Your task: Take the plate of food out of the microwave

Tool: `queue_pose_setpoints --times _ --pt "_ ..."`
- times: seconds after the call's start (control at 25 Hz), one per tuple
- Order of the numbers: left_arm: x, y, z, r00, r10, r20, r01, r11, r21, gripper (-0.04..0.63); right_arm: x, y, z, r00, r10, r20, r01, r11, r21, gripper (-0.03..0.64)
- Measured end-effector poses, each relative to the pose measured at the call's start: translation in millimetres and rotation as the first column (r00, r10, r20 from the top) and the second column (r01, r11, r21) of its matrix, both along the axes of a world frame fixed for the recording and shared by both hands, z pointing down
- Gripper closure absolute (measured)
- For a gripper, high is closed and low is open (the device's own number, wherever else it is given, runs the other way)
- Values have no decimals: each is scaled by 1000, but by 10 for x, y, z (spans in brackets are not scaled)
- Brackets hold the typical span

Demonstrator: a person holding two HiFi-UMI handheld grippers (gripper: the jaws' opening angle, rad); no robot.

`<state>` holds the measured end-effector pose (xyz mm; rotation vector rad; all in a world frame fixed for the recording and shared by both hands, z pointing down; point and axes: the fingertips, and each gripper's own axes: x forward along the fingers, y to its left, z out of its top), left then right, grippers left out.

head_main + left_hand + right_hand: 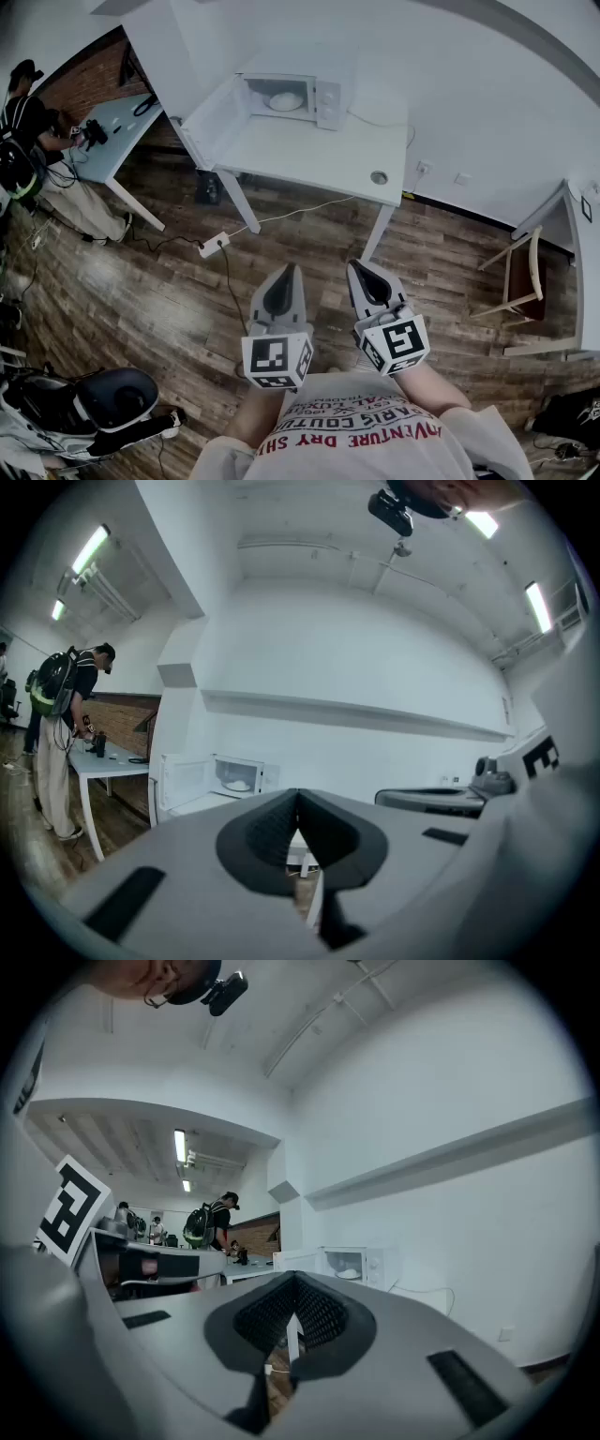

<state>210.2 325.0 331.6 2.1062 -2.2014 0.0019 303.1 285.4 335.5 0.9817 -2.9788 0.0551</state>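
A white microwave (298, 97) stands at the back of a white table (309, 155), its door (211, 114) swung open to the left. Inside it lies a pale plate of food (286, 100). The microwave (236, 775) and the plate (240, 785) appear small and distant in the left gripper view, as do the microwave (354, 1263) and plate (349, 1273) in the right gripper view. My left gripper (285, 270) and right gripper (361, 266) are held close to my chest, well short of the table, over the wooden floor. Both are shut with nothing in them.
A person with a backpack (26, 131) stands at a second white table (112, 127) at the far left. A power strip (214, 246) with cables lies on the floor before the table. A small round object (379, 177) sits at the table's right corner. A wooden chair (520, 277) stands right.
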Motion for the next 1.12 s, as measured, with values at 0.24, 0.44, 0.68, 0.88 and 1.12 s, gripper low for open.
queue_pose_setpoints --times 0.24,0.44,0.68,0.88,1.12 --pt "1 -1 25 1000 -7 0 7 1000 -3 589 11 -19 45 1000 -5 -4 5 1000 -13 607" --pt "-7 1 44 1000 -9 -4 9 1000 1 589 22 -31 63 1000 9 16 -9 1000 -22 607" --pt "-113 20 86 999 -29 -25 28 1000 -11 589 -27 -96 99 999 23 33 -21 998 -57 607" --pt "-256 -51 132 997 -14 -70 13 1000 -19 589 -204 -132 129 999 8 35 -6 998 -66 607" --pt "-592 -357 129 1000 3 -6 -3 1000 0 589 -529 -346 152 999 26 26 -25 998 -66 607"
